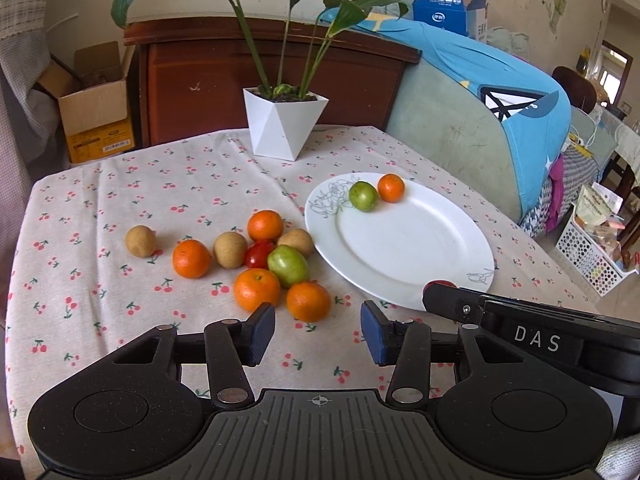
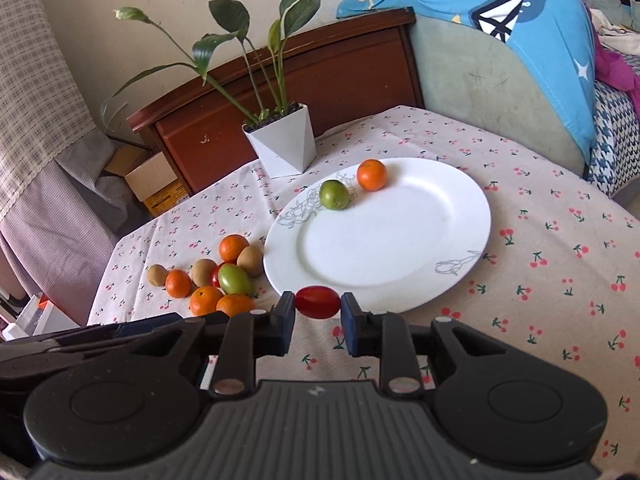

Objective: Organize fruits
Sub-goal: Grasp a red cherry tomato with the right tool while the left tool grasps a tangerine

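- Ahead of my left gripper [image 1: 318, 330], whose jaws are spread wide with nothing between them, fruit lies clustered on the tablecloth [image 1: 120, 208]: oranges [image 1: 257, 289], a green fruit [image 1: 288, 265], brown ones.
- A potted plant [image 1: 285, 126] stands beyond.
- My right gripper [image 2: 318, 314] pinches a glossy red tomato [image 2: 318, 302] at the near rim of the white plate [image 2: 420, 240].
- On the plate's far side sit a green fruit [image 2: 334, 195] and an orange [image 2: 371, 175].
- From my left wrist, that tomato shows only as a sliver.
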### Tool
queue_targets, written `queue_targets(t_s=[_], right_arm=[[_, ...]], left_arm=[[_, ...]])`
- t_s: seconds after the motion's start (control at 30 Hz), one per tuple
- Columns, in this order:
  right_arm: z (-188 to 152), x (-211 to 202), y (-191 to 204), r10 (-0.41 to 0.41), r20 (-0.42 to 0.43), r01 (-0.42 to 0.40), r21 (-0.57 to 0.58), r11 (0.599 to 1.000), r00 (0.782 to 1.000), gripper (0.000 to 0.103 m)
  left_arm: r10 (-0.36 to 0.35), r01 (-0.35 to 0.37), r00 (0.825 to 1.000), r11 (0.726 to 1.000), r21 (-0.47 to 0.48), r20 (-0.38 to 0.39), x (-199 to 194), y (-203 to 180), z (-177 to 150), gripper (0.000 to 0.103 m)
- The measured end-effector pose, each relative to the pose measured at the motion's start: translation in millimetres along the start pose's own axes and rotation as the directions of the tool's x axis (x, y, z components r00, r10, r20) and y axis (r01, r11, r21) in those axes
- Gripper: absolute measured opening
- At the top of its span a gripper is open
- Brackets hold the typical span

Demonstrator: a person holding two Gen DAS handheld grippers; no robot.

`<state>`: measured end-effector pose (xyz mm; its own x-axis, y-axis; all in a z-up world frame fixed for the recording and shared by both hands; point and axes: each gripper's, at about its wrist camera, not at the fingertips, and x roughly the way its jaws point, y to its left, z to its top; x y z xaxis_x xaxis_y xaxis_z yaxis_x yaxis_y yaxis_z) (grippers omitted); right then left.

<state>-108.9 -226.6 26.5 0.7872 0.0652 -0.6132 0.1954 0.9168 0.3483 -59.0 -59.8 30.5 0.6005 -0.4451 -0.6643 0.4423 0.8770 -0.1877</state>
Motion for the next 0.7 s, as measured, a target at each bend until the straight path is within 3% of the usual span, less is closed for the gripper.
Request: queue_targets(t_s=[0.2, 0.37, 0.5, 0.7], right_arm=[[1.4, -0.1, -6.8, -0.003, -0.002, 0.003, 0.037, 0.999, 1.0, 0.025], [2.4, 0.5, -8.6, 0.003, -0.004, -0.003, 0.055, 0.998, 1.0, 0.025], [2.2, 2.3, -9.5, 0.002, -0.01, -0.001, 0.063, 0.998, 1.0, 0.025], [2.3, 4.9, -9.7, 0.002, -0.016, -0.001, 0.071, 0.997, 1.0, 0.025]], left_arm=[[0.017, -0.017, 1.0, 1.0, 0.015, -0.007, 18.2, -11.1, 2.2, 0.04], [0.081, -0.081, 0.997, 0.996, 0.04, 0.007, 26.5, -14.1, 1.0, 0.039], [0.096, -0.096, 0.995, 0.995, 0.019, 0.013, 29.3, -9.3, 1.9, 0.033], [0.1, -0.1, 0.995, 0.995, 0.008, 0.01, 33.2, -8.0, 2.4, 0.033]])
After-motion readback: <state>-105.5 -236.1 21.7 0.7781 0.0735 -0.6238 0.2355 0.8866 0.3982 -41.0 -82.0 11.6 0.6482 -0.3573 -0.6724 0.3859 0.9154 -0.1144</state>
